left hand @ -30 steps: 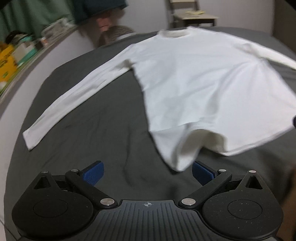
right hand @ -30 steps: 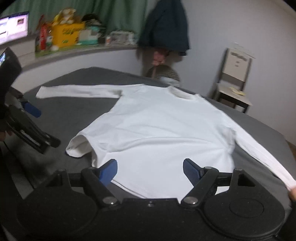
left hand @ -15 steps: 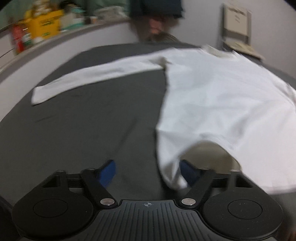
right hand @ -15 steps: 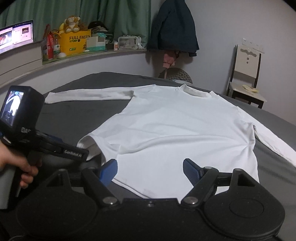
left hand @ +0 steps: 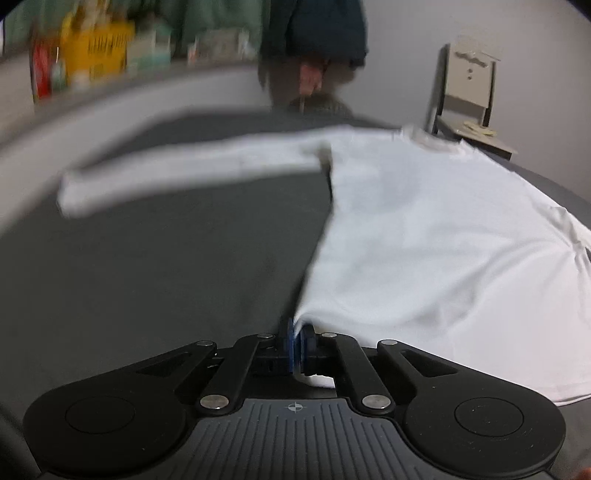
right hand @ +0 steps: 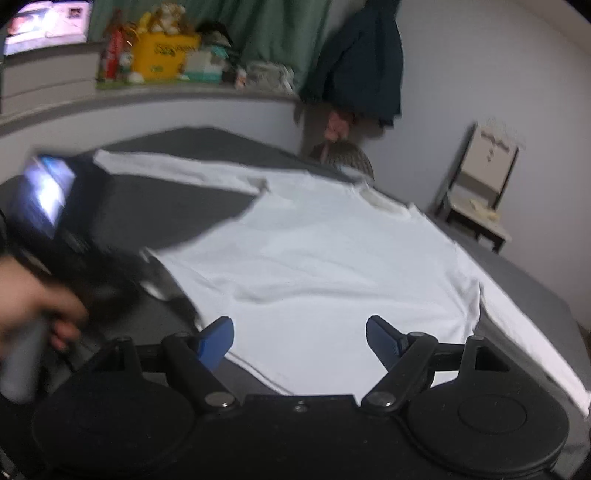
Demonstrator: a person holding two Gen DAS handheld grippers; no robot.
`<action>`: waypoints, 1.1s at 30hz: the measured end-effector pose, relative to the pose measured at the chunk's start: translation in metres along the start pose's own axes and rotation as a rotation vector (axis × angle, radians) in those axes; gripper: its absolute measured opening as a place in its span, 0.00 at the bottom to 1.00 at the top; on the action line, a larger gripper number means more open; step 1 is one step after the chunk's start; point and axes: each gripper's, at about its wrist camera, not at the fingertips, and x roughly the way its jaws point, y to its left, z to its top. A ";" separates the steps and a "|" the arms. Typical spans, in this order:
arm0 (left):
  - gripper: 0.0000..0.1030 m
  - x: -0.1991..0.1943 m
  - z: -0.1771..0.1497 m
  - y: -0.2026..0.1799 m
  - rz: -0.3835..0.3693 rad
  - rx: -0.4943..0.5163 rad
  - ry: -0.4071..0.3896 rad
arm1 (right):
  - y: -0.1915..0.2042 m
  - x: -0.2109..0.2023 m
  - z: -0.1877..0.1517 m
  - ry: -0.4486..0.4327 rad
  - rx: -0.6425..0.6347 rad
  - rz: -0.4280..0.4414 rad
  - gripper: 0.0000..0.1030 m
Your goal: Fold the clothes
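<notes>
Across the dark grey bed cover (right hand: pixel 207 147), spread flat and face up: a white long-sleeved shirt (right hand: pixel 332 266), collar (right hand: pixel 384 201) toward the far wall, hem nearest the cameras. Near left hem corner drawn up into the left gripper (left hand: pixel 295 341), blue pads pressed together and pinching that corner of cloth, a wisp of white showing behind the fingers. Seen from the right wrist, same gripper (right hand: pixel 155 280) blurred, black body and lit screen at the left edge, gripped by a hand (right hand: pixel 33 306); contact with the hem lost in the blur there. Right gripper (right hand: pixel 299 336) hovering over the middle of the hem, blue fingers (right hand: pixel 216 338) spread wide, white fabric visible between them but neither pad touching it as far as can be told. Hem edge running across just under those fingers, a thin stitched line along it. Left sleeve (left hand: pixel 192 166) stretched straight out over the cover toward the raised ledge, cuff well apart from the shirt body; right sleeve (right hand: pixel 535 332) lying along the right side toward the bed's edge. Broad bare stretch of grey cover between left sleeve and hem, open for movement. Beyond the bed: a curved grey ledge (right hand: pixel 147 96) carrying a yellow box (right hand: pixel 162 55) and small clutter, green curtain (right hand: pixel 280 29) behind, dark jacket (right hand: pixel 362 59) hanging on the pale wall, a wooden chair (right hand: pixel 484 184) to the right, a lit monitor (right hand: pixel 48 26) at the far left.
</notes>
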 end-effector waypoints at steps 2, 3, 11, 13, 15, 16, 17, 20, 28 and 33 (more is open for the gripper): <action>0.03 -0.013 0.012 -0.007 0.023 0.177 -0.053 | -0.017 0.012 -0.008 0.055 0.028 -0.055 0.76; 0.02 -0.018 0.015 -0.011 0.032 0.244 -0.073 | -0.031 0.018 -0.015 0.089 0.053 -0.105 0.76; 0.03 -0.020 0.023 -0.016 0.034 0.251 -0.124 | -0.106 0.046 -0.063 0.330 0.256 -0.229 0.72; 0.03 -0.022 0.027 -0.016 0.034 0.220 -0.133 | -0.089 0.048 -0.064 0.287 0.177 -0.216 0.72; 0.03 -0.025 0.026 -0.016 0.023 0.204 -0.139 | -0.068 0.051 -0.059 0.216 0.081 -0.200 0.72; 0.03 -0.025 0.025 -0.016 0.017 0.201 -0.139 | -0.058 0.053 -0.056 0.184 0.034 -0.188 0.73; 0.03 -0.025 0.025 -0.017 0.012 0.200 -0.138 | -0.048 0.056 -0.052 0.158 -0.007 -0.175 0.73; 0.02 -0.026 0.025 -0.018 0.008 0.188 -0.143 | -0.022 0.066 -0.038 0.075 -0.078 -0.092 0.73; 0.02 -0.032 0.031 -0.019 0.007 0.153 -0.161 | 0.039 0.097 -0.011 0.011 -0.217 -0.012 0.73; 0.03 -0.034 0.030 -0.019 0.009 0.161 -0.162 | 0.042 0.116 -0.011 0.058 -0.222 -0.176 0.73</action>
